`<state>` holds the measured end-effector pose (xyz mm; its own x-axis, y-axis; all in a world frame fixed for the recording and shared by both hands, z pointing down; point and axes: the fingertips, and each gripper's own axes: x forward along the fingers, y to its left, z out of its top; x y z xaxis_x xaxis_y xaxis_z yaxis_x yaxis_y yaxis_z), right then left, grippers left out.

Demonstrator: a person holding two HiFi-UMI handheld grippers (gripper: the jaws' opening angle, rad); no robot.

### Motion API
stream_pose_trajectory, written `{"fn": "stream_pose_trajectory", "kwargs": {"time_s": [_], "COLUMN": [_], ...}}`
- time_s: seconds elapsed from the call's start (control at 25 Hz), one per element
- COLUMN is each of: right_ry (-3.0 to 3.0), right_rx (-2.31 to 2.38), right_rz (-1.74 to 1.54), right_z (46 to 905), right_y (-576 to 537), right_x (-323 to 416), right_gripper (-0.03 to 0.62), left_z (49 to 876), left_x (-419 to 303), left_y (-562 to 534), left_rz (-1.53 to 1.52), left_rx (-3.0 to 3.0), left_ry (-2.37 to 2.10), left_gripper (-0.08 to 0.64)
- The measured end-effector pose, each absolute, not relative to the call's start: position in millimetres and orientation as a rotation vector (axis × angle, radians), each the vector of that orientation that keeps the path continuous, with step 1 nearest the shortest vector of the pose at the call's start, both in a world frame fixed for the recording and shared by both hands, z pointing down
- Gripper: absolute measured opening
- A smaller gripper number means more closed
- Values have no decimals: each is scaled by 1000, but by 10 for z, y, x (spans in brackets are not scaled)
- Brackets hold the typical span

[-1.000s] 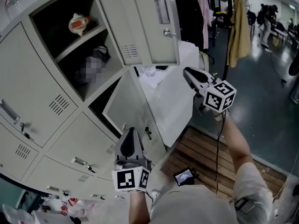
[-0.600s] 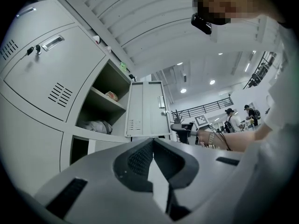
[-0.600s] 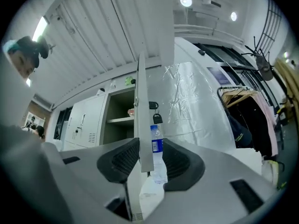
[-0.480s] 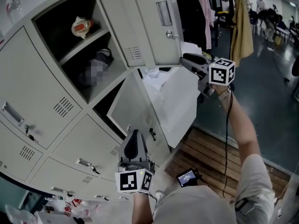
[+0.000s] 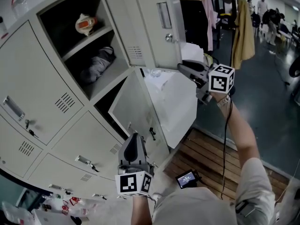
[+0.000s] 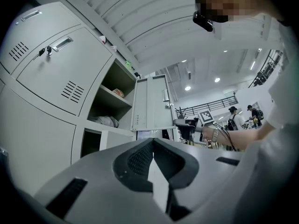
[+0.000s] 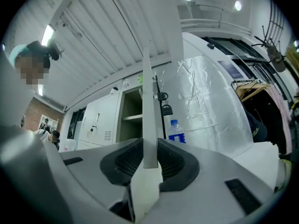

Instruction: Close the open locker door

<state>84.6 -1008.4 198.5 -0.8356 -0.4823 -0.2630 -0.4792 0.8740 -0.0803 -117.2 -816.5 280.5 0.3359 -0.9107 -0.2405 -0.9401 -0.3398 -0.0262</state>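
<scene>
The upper grey locker door (image 5: 150,22) stands swung open, its handle (image 5: 168,37) near the free edge. My right gripper (image 5: 182,67) is at the door's lower free corner. In the right gripper view the door's thin edge (image 7: 148,101) runs down between the jaws of the right gripper (image 7: 150,146). They have just been closing, and both pads now press on that edge. My left gripper (image 5: 133,137) hangs low in front of the lower lockers, away from the door. It is shut with nothing in it, as the left gripper (image 6: 153,146) also shows in its own view.
The open locker holds an orange-and-white item (image 5: 86,24) above and a grey bundle (image 5: 98,62) below. A second door (image 5: 133,107) hangs open underneath, beside crinkled white plastic sheet (image 5: 176,102). A phone (image 5: 186,178) lies on the wooden floor. Clothes (image 5: 241,27) hang at the right.
My right gripper rose up and leftward to the upper door's lower corner and took its edge between the jaws. The left gripper hardly moved.
</scene>
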Motion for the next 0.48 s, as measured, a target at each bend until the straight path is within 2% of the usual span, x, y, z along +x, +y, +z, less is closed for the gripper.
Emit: {"fn": "stream_pose_trajectory", "kwargs": {"time_s": [0.48], "right_ry": [2796], "right_rx": [-545], "right_rz": [-4], "right_z": [1972], "right_y": [-9609], "right_x": [457], "right_gripper": [107], "left_z": [2900], "left_x": [-1293], "left_y": [-8021], "left_rz": [246], "left_rx": [-2429], "left_ry": [1687], "left_gripper": [9]}}
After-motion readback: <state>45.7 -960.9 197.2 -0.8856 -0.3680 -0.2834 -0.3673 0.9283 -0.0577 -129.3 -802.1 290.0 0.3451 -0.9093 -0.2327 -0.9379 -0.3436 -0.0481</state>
